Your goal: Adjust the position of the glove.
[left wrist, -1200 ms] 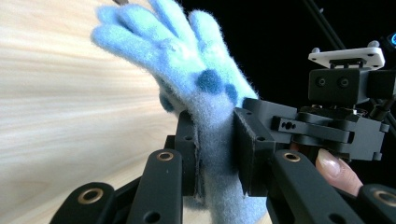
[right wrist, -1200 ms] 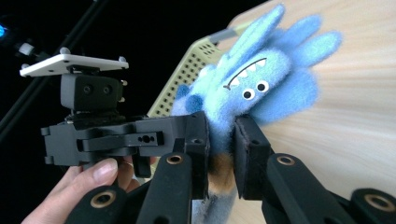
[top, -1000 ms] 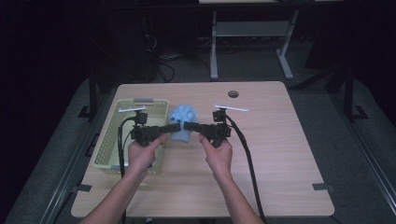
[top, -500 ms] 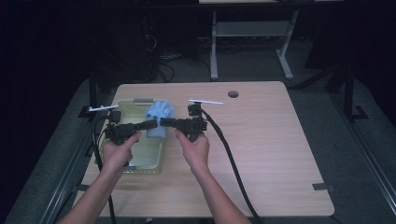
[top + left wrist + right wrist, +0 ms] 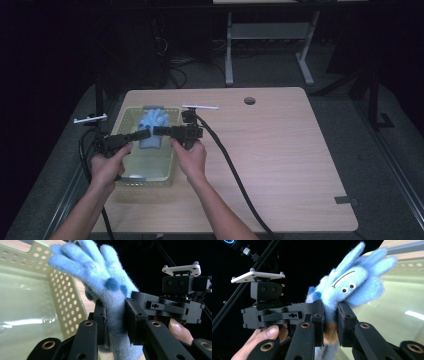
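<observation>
Blue fuzzy hand-shaped plush toy with googly eyes [image 5: 151,125] hangs above the pale green perforated plastic basket [image 5: 126,131] at the left side of the light wooden table [image 5: 280,165], pinched from both sides. The left gripper [image 5: 146,133] has its jaws nearly closed on the toy's lower stem, pads pressing into the fleece, and the right gripper [image 5: 156,131] clamps the same stem from the opposite side just as tightly. By my reading the carry is done and the drop is left: the toy is over the basket's far half but not yet lowered in or let go. Compared with a second ago, both hands and the toy have travelled leftward from the basket's right edge to over its inside, grips unchanged
</observation>
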Action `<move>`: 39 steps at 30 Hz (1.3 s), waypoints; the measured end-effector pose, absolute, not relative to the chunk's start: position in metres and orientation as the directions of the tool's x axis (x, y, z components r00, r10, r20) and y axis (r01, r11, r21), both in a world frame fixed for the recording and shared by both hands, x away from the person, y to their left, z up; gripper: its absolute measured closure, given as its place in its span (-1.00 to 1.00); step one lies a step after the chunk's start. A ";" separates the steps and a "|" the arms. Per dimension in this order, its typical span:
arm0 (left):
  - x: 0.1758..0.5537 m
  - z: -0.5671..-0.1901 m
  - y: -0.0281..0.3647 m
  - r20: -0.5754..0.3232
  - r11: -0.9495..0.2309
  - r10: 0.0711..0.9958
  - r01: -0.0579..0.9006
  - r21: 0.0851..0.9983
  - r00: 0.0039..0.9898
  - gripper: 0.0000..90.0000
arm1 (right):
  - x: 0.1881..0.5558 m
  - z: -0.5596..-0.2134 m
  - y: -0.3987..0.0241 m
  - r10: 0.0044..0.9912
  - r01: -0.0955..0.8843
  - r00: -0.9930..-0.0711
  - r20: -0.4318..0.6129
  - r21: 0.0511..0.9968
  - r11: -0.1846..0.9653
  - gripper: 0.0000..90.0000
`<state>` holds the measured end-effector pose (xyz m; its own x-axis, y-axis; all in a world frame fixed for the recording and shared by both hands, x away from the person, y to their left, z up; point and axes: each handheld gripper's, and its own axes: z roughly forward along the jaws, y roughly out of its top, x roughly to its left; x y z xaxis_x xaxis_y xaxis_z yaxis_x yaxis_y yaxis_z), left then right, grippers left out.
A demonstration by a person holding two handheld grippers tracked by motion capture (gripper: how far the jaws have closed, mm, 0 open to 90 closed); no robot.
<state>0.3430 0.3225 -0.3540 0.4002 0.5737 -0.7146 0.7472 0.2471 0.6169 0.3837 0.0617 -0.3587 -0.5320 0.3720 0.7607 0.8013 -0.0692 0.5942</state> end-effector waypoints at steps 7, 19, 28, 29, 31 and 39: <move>0.342 -0.357 0.338 -0.722 0.263 0.574 0.749 0.608 0.385 0.60 | 0.387 -0.365 0.076 0.345 0.811 -0.528 0.776 0.581 -0.065 0.72; 0.345 -0.373 0.355 -0.739 0.270 0.581 0.775 0.571 0.342 0.60 | 0.394 -0.379 0.096 0.350 0.829 -0.514 0.784 0.558 -0.033 0.72; 0.348 -0.388 0.362 -0.747 0.272 0.591 0.796 0.540 0.304 0.60 | 0.398 -0.393 0.104 0.368 0.846 -0.492 0.789 0.533 -0.011 0.72; 0.348 -0.390 0.362 -0.748 0.271 0.591 0.800 0.536 0.301 0.60 | 0.399 -0.397 0.107 0.374 0.847 -0.492 0.786 0.531 -0.002 0.72; 0.349 -0.393 0.364 -0.752 0.275 0.591 0.803 0.528 0.292 0.60 | 0.399 -0.400 0.109 0.376 0.851 -0.488 0.787 0.526 0.004 0.71; 0.350 -0.401 0.367 -0.739 0.259 0.619 0.819 0.512 0.266 0.60 | 0.403 -0.411 0.115 0.386 0.862 -0.474 0.792 0.506 0.020 0.72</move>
<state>0.3503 0.3671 -0.4006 0.2663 0.6191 -0.7388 0.8186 0.2594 0.5125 0.4026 0.1146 -0.4112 -0.4737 0.3861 0.7915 0.8621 0.0196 0.5064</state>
